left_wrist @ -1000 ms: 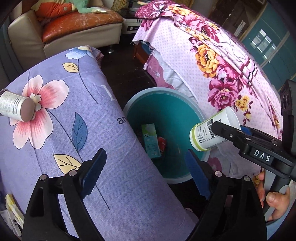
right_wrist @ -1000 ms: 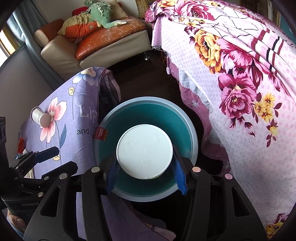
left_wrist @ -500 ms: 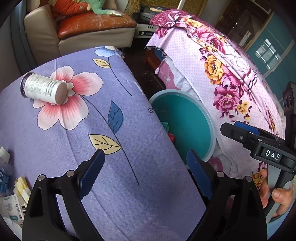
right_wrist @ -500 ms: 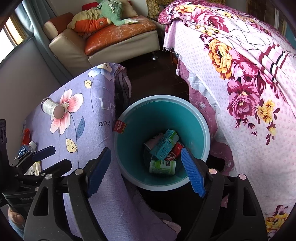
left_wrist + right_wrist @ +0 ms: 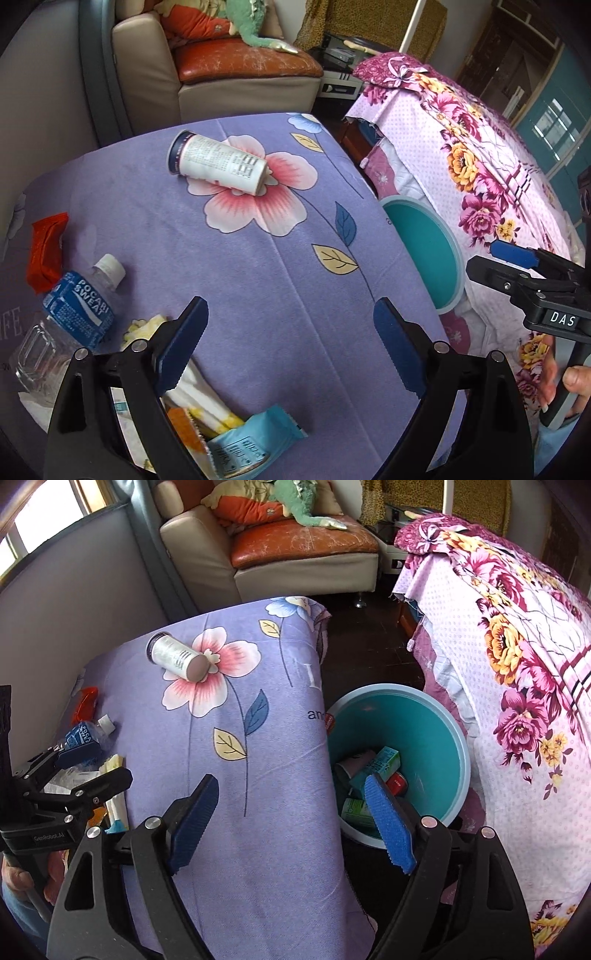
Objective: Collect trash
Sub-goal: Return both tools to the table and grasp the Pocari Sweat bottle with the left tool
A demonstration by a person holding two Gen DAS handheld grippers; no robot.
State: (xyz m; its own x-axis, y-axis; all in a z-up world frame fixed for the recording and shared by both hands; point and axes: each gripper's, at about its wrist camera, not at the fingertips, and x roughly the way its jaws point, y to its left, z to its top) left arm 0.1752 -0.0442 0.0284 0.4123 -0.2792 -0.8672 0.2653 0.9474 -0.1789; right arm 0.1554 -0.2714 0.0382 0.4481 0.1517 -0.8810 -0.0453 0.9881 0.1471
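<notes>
A teal bin [image 5: 461,746] stands on the floor between the table and the bed, holding a green carton [image 5: 380,764], a red can [image 5: 397,782] and a green-labelled tub [image 5: 356,810]. On the purple flowered cloth [image 5: 280,280] lie a white can [image 5: 218,168], a Pocari Sweat bottle [image 5: 74,314], an orange wrapper [image 5: 46,251] and a light blue wrapper [image 5: 251,443]. My left gripper [image 5: 291,339] is open above the cloth, near the wrappers. My right gripper [image 5: 291,805] hangs over the table's edge beside the bin, its jaws opening with nothing between them.
A bed with a pink floral cover [image 5: 517,664] rises right of the bin. A beige sofa with orange cushions [image 5: 229,70] stands behind the table, across dark floor [image 5: 369,646]. White paper and tissue [image 5: 199,398] lie at the near left of the cloth.
The right gripper let go of the white-lidded tub, which dropped into the bin, and its jaws spread. Both grippers moved left, from over the bin to over the table.
</notes>
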